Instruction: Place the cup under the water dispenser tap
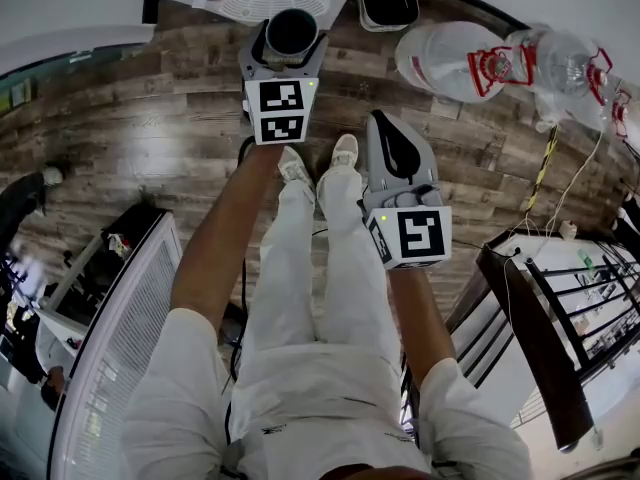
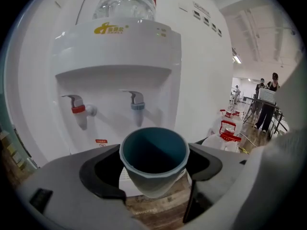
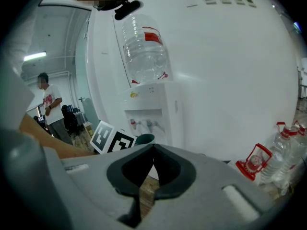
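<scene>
- The left gripper [image 1: 291, 38] pinches the blue cup [image 2: 153, 155] upright between its jaws.
- The cup is in front of the water dispenser [image 2: 120, 56], near its blue tap [image 2: 137, 107] and lower.
- The right gripper [image 3: 152, 152] has its jaws pressed together, empty.

The room is bright and evenly lit, the white water dispenser [image 2: 120, 56] looks sharp with soft grey shade under its ledge, and all around it the edges bend and go dark.
</scene>
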Action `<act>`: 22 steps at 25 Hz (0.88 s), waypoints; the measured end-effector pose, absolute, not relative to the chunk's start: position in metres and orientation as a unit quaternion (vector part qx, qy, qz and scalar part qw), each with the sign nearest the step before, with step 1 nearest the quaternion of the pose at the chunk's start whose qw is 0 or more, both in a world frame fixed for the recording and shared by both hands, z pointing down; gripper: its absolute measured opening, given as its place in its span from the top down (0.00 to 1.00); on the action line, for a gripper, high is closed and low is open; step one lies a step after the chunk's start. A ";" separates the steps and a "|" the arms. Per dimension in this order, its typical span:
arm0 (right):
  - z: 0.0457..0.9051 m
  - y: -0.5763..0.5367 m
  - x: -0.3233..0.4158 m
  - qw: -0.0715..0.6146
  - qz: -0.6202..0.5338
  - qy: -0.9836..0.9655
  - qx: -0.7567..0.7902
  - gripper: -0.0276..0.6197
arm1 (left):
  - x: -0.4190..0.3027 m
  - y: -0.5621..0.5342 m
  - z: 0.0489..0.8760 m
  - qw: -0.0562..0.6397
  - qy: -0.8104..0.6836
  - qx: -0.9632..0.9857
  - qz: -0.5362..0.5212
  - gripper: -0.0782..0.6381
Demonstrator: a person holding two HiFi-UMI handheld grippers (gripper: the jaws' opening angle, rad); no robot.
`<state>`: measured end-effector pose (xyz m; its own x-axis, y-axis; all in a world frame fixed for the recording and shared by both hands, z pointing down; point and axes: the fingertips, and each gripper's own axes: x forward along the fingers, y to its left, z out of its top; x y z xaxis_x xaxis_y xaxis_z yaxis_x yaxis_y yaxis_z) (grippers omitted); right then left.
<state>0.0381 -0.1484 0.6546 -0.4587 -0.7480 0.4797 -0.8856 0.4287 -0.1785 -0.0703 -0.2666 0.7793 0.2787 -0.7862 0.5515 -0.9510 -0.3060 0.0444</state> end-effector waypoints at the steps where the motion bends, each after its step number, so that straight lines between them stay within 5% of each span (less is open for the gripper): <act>1: 0.655 -0.149 0.040 0.167 0.205 -0.828 0.494 0.96 | -0.070 -0.269 0.782 0.191 -0.558 0.777 0.219 0.37; 22: 0.677 -0.153 0.059 0.185 0.219 -0.820 0.495 0.96 | -0.084 -0.317 0.820 0.184 -0.559 0.776 0.225 0.36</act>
